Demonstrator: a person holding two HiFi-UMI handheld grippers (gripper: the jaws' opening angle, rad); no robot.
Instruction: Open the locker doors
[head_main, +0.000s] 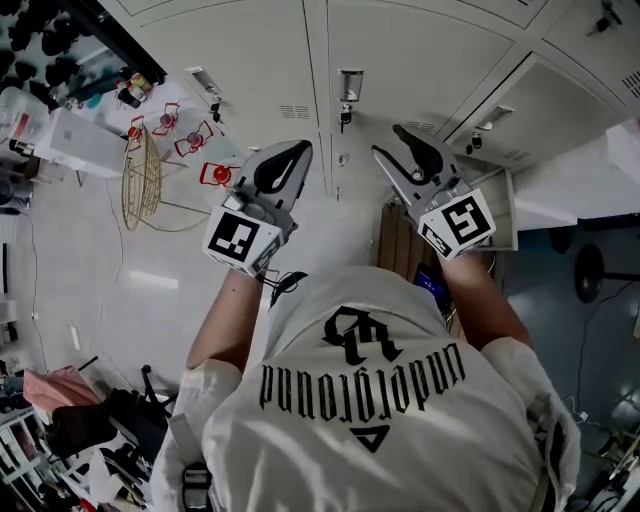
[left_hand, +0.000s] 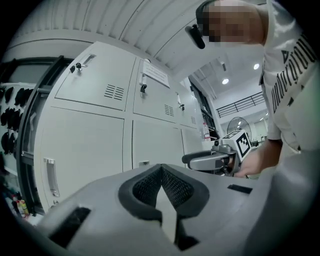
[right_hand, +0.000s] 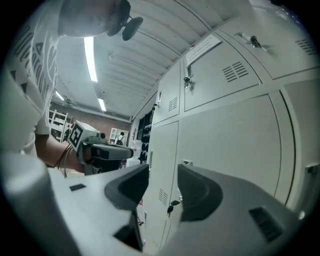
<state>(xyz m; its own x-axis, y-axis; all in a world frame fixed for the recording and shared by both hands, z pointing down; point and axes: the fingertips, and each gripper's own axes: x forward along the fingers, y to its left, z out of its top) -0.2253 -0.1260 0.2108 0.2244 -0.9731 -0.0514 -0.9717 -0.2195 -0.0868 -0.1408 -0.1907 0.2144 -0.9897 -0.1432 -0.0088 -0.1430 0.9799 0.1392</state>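
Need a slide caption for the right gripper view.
Right tongs open and empty, aimed at closed locker doors; left tongs shut alongside.

A round tan wire basket (head_main: 143, 178) stands on the pale floor (head_main: 130, 300) at the upper left of the head view. Small red-framed wire stands (head_main: 166, 121) are just beside it, and a white box-shaped appliance (head_main: 72, 140) sits further left. A crumpled pink cloth (head_main: 52, 388) and a black bag (head_main: 115, 418) lie at the lower left. A black fan on a stand (head_main: 590, 272) is at the right edge. In the right gripper view a long ceiling tube light (right_hand: 91, 57) glows at the upper left, above white open shelving (right_hand: 56, 121) at the left middle.
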